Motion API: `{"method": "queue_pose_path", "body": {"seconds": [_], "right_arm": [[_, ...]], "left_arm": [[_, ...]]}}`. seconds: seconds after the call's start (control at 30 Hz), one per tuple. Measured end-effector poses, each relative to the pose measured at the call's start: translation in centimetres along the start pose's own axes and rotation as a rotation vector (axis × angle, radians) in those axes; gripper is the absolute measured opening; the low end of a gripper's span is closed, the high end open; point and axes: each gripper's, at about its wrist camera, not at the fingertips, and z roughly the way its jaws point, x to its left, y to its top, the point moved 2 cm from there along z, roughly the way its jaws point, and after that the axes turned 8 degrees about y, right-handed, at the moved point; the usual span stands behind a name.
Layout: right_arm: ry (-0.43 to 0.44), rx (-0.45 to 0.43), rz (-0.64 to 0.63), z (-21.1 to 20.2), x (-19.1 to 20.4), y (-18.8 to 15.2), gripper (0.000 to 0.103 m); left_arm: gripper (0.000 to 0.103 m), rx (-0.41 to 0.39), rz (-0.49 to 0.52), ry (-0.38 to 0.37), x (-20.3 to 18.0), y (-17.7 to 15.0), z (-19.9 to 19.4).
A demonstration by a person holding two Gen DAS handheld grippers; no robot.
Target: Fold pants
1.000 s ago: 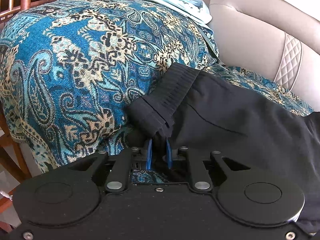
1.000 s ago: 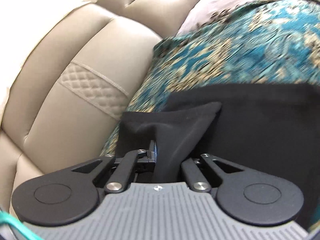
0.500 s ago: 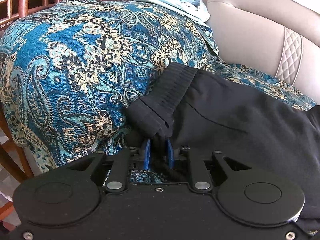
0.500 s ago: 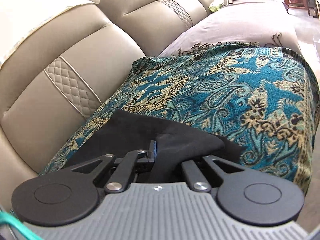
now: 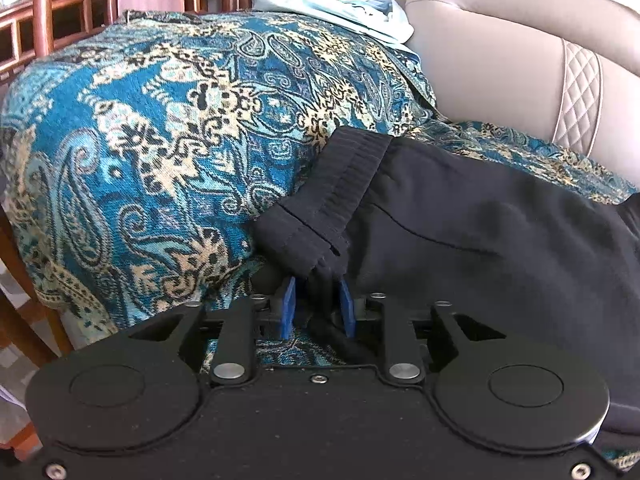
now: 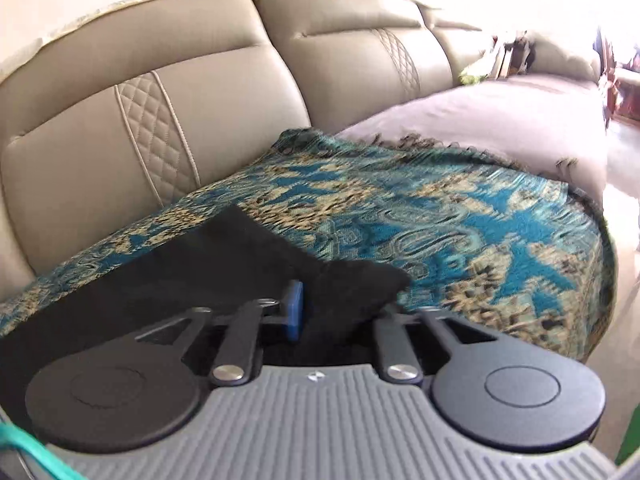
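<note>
Black pants [image 5: 480, 216] lie flat on a blue paisley throw [image 5: 168, 128], ribbed waistband [image 5: 352, 168] toward the left. The near waistband corner hangs between the blue pads of my left gripper [image 5: 317, 312]. Its jaws are opening, and the left pad [image 5: 288, 312] stands just clear of the cloth. In the right wrist view the pants [image 6: 216, 264] end in a leg hem [image 6: 360, 284] that droops between the fingers of my right gripper [image 6: 340, 312]. Those jaws are opening wide; only the left pad [image 6: 295, 308] shows, the other is hidden behind the hem.
The throw [image 6: 460, 216] covers a beige leather sofa with quilted backrests [image 6: 160, 128]. Folded light blue clothes [image 5: 332, 4] sit on the throw's far end. Wooden furniture [image 5: 44, 12] stands beyond the left edge. A mauve cover [image 6: 480, 120] spreads over the sofa's far seats.
My right gripper rolled level, shifted sideways, and its jaws spread off the leg hem they had pinched. My left gripper's pads have moved apart a little around the waistband corner.
</note>
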Motion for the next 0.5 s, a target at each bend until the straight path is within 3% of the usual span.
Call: {"method": "queue_pose_path", "body": {"seconds": [0.03, 0.07, 0.1, 0.2, 0.3, 0.4, 0.5], "right_arm": [[-0.045, -0.014, -0.02, -0.4, 0.1, 0.1, 0.082], [-0.068, -0.038, -0.037, -0.9, 0.2, 0.2, 0.084], [-0.077, -0.078, -0.046, -1.6, 0.2, 0.4, 0.084], [-0.072, -0.16, -0.026, -3.6, 0.7, 0.8, 0.09], [0.007, -0.193, -0.039, -4.7, 2.8, 0.9, 0.09], [0.141, -0.167, -0.126, -5.1, 7.0, 0.2, 0.09], [0.314, -0.098, -0.195, -4.9, 11.5, -1.1, 0.09]], "left_arm": [[0.047, 0.0, 0.01, 0.007, -0.1, 0.1, -0.2], [0.067, 0.0, 0.021, 0.019, -0.3, 0.2, -0.6], [0.074, -0.003, 0.023, 0.031, -0.4, 0.3, -1.0], [0.078, -0.068, 0.021, 0.035, -0.6, 0.6, -3.1], [0.085, -0.146, 0.039, 0.023, -1.6, 1.4, -5.7], [0.088, -0.227, 0.043, -0.019, -3.2, 2.3, -8.5], [0.09, -0.26, 0.079, -0.122, -5.9, 3.1, -10.5]]}}
